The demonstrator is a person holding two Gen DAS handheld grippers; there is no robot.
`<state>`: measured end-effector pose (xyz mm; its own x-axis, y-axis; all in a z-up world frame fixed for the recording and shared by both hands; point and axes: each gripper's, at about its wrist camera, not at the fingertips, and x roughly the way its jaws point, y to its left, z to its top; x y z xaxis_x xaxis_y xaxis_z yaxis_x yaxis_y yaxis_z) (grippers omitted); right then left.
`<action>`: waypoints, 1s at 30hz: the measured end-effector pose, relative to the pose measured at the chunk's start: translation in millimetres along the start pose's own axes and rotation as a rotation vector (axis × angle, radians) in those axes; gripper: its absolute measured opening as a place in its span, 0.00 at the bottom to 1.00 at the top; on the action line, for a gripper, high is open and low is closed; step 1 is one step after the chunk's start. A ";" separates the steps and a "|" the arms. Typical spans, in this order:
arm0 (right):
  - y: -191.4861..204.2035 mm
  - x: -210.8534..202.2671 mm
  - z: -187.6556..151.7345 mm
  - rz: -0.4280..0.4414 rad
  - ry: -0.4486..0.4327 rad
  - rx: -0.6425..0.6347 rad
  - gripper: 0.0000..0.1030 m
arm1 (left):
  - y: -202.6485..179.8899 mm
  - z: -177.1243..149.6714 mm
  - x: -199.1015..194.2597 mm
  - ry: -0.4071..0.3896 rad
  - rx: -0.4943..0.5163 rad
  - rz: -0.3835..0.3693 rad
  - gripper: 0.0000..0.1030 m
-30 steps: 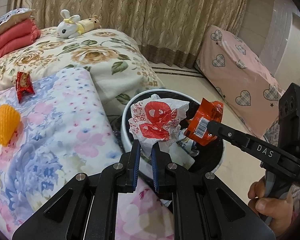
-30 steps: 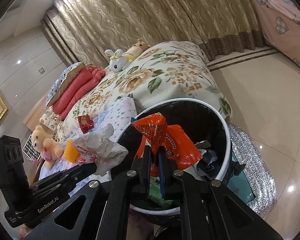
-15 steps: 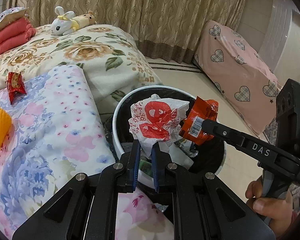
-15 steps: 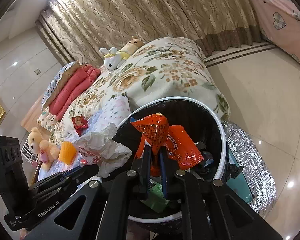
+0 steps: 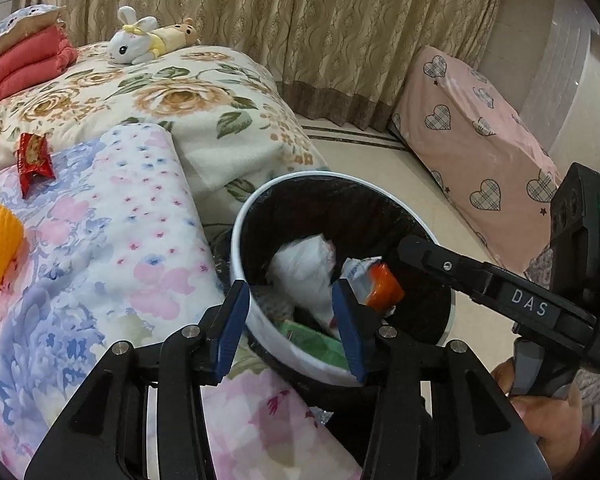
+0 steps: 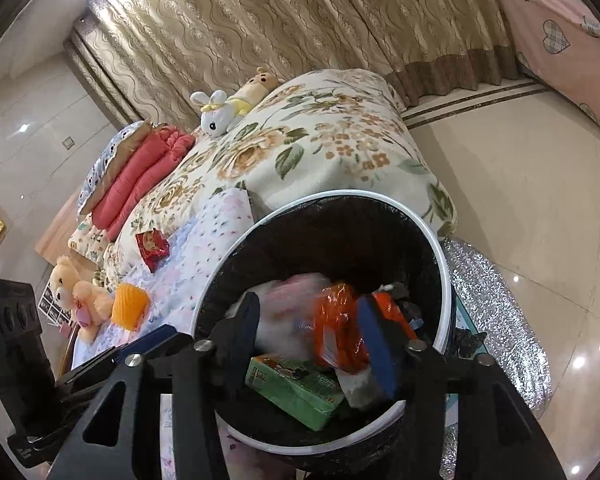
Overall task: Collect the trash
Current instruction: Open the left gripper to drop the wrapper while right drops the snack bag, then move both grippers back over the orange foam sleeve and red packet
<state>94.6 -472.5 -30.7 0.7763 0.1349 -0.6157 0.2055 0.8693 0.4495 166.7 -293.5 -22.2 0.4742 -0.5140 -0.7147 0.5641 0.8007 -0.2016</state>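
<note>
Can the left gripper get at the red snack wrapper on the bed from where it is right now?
Probably yes. The left gripper, jaws opening and empty, hovers over the trash bin. The red wrapper lies exposed on the flowered quilt, with nothing between them, though it needs a sideways reach.

bin (image 5: 240,240): white-rimmed, black-lined, upright beside the bed
white wrapper (image 5: 304,268): crumpled inside (9 o'clock)
orange wrapper (image 5: 382,290): inside, 3 o'clock
</note>
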 end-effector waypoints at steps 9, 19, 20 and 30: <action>20.6 0.0 -4.9 0.020 -0.008 -0.025 0.67 | 37.0 -17.7 -19.7 -0.010 -0.077 0.040 0.42; 66.6 13.8 -17.0 0.072 0.024 -0.087 0.74 | 93.9 -42.8 -47.1 -0.029 -0.187 0.110 0.45; 72.3 15.5 -18.8 0.077 0.028 -0.096 0.74 | 99.4 -45.0 -50.0 -0.032 -0.197 0.117 0.45; 124.5 31.8 -34.0 0.151 0.065 -0.165 0.79 | 147.0 -62.9 -77.2 -0.060 -0.281 0.183 0.46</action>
<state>124.6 -343.8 -16.3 0.7496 0.2956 -0.5923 -0.0146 0.9019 0.4316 170.5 -116.8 -38.8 0.5939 -0.3646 -0.7172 0.2618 0.9305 -0.2562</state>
